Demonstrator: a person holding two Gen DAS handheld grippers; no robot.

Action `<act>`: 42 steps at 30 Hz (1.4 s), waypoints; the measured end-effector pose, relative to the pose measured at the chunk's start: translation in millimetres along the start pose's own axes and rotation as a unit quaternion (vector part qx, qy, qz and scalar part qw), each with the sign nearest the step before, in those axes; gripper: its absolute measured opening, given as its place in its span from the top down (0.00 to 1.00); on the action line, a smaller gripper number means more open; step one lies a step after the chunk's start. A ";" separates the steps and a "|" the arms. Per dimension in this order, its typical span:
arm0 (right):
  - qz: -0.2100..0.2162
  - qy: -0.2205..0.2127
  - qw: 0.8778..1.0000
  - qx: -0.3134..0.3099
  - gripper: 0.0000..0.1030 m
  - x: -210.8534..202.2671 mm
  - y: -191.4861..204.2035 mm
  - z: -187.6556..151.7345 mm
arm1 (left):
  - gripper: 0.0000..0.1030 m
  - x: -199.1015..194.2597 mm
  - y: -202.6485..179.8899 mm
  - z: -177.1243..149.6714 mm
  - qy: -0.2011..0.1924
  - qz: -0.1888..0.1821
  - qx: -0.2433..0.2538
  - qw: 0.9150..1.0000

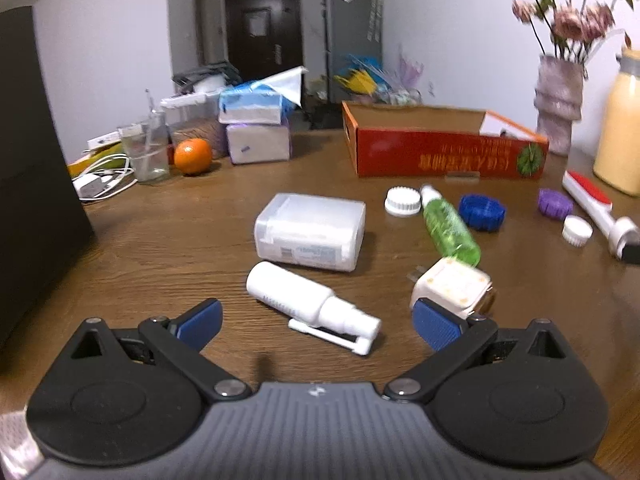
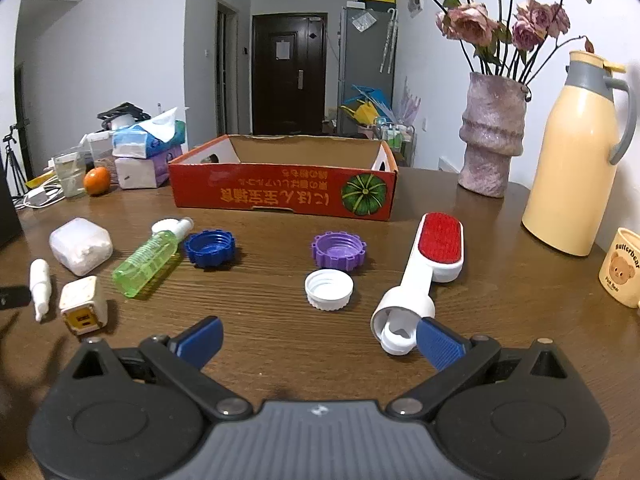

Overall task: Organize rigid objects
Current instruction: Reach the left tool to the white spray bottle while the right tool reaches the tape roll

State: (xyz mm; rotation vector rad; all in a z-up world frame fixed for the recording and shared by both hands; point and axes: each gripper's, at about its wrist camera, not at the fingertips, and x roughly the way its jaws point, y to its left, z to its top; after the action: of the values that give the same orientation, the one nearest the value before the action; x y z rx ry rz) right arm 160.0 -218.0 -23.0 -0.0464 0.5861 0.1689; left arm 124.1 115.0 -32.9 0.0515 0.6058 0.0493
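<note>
An open red cardboard box (image 1: 440, 156) (image 2: 280, 196) stands at the back of the wooden table. In front of it lie a white spray bottle (image 1: 312, 306) (image 2: 40, 284), a white plastic case (image 1: 310, 232) (image 2: 80, 246), a green bottle (image 1: 450, 226) (image 2: 148, 258), a cube charger (image 1: 452, 286) (image 2: 83, 304), a blue cap (image 1: 482, 207) (image 2: 210, 248), a purple cap (image 1: 554, 202) (image 2: 338, 251), white caps (image 1: 402, 200) (image 2: 329, 290) and a red lint brush (image 1: 596, 204) (image 2: 424, 272). My left gripper (image 1: 316, 326) is open, with the spray bottle between its fingers. My right gripper (image 2: 318, 340) is open and empty, its right finger by the brush handle.
A vase of flowers (image 2: 490, 136), a cream thermos jug (image 2: 576, 160) and a bear mug (image 2: 622, 268) stand at the right. Tissue packs (image 1: 256, 128), a glass (image 1: 146, 152), an orange (image 1: 193, 156) and cables (image 1: 100, 180) sit at the back left. A dark object (image 1: 28, 160) borders the left.
</note>
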 end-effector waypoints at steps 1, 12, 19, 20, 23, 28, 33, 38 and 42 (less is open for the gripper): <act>-0.002 0.002 1.000 0.002 0.00 2.5 -0.8 0.1 | 0.00 4.0 2.8 0.2 0.004 -0.005 0.005 1.000; -0.025 0.020 0.999 0.023 0.00 25.1 -7.9 -1.5 | 0.00 28.7 13.4 5.2 0.010 -0.076 0.084 0.993; -0.036 0.029 0.999 0.029 0.00 33.2 -9.4 -2.9 | 0.00 45.5 16.9 9.5 0.020 -0.105 0.118 0.987; -0.036 0.030 0.998 0.030 0.00 34.0 -9.4 -3.0 | 0.00 47.6 18.1 10.2 0.019 -0.104 0.120 0.987; -0.035 0.034 0.998 0.030 0.00 37.5 -9.0 -3.6 | 0.00 51.7 22.2 11.9 0.017 -0.108 0.126 0.986; -0.032 0.043 0.998 0.025 0.00 43.3 -5.9 -3.9 | 0.00 59.0 22.3 13.1 0.017 -0.119 0.139 0.983; -0.036 0.045 0.998 0.026 0.00 46.2 -5.8 -3.6 | 0.04 64.6 23.3 12.3 0.026 -0.118 0.135 0.983; -0.048 0.039 0.997 0.041 0.00 47.5 -15.3 -2.1 | 0.04 62.6 23.6 11.9 0.025 -0.100 0.118 0.988; -0.066 0.034 0.996 0.049 0.06 51.5 -22.6 -1.1 | 0.04 55.2 22.2 12.0 0.013 -0.088 0.101 0.991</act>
State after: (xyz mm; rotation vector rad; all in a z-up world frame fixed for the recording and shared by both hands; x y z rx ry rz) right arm 205.5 -233.0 -52.5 0.0043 0.6566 0.0107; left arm 175.5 140.1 -53.0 0.1929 0.6368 -0.1828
